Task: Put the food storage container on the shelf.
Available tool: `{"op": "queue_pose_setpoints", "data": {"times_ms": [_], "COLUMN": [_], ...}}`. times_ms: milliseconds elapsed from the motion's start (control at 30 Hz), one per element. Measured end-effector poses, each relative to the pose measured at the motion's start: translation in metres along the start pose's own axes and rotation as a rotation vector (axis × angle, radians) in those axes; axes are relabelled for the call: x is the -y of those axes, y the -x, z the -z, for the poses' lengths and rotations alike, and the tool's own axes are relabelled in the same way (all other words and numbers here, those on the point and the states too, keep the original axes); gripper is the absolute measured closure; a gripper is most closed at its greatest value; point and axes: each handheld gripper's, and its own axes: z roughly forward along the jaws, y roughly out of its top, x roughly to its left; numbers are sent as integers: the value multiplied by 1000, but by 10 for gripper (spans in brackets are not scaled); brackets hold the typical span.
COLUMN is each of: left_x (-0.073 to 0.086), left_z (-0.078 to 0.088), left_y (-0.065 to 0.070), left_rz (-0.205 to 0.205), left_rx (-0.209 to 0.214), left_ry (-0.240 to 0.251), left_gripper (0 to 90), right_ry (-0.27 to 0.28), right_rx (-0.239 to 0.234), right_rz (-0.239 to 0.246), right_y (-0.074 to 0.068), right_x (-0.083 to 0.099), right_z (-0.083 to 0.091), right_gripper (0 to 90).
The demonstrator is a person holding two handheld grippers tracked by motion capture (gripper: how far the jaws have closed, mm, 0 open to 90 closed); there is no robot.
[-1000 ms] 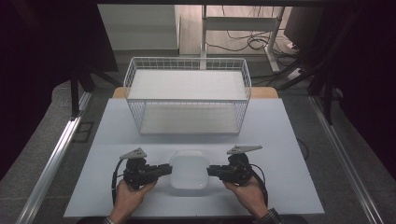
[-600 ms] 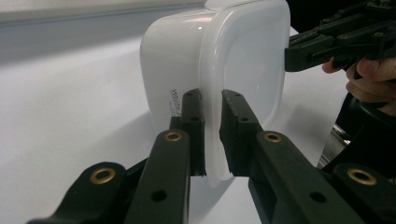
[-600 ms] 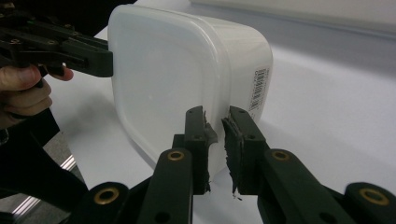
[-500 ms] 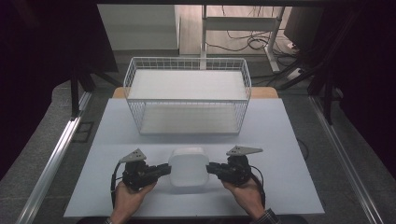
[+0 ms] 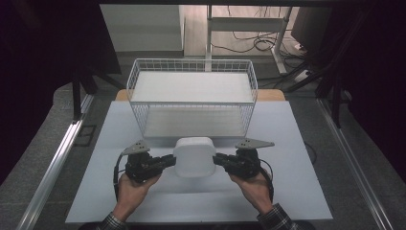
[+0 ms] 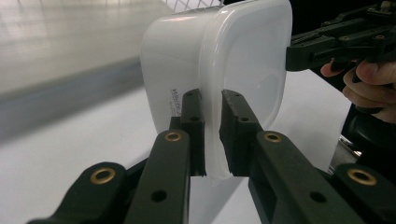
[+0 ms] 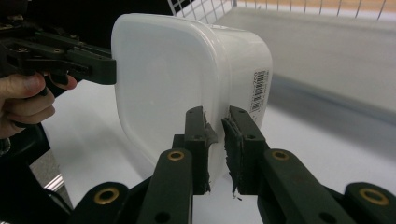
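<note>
We see the left gripper [image 5: 165,161] pinching the left rim of a white plastic container [image 5: 194,156], its jaws drawn narrow on the edge; its own view shows the rim clamped between the two pads [image 6: 195,122]. The right gripper [image 5: 221,160] grips the opposite rim the same way, jaws closed on the lip beside a barcode label [image 7: 259,90]. Between them the container hangs clear of the white table [image 5: 297,143], its underside turned towards the person. Just beyond it stands a white wire basket [image 5: 191,96], near the table's far edge. Each hand [image 5: 131,189] wraps a gripper from below, with plaid cuffs at the wrists.
</note>
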Motion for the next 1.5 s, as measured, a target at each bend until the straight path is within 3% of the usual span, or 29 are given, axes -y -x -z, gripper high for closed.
{"op": "queue_pose_setpoints", "data": {"times_ms": [533, 967, 1300, 1500], "left_x": [-55, -103, -141, -162], "left_z": [10, 27, 38, 38], "left_y": [-3, -5, -14, -21], "left_rz": [-59, -95, -103, -114], "left_rx": [-16, -20, -11, -20], "left_ry": [51, 98, 138, 147], "left_gripper": [809, 809, 809, 809], "right_ry": [70, 124, 175, 189], "right_rx": [20, 21, 26, 40], "right_rz": [42, 71, 87, 88], "right_y": [5, 3, 2, 6], "right_x": [-52, -101, -147, -164], "right_z": [10, 16, 20, 19], "right_gripper": [786, 786, 787, 786]}}
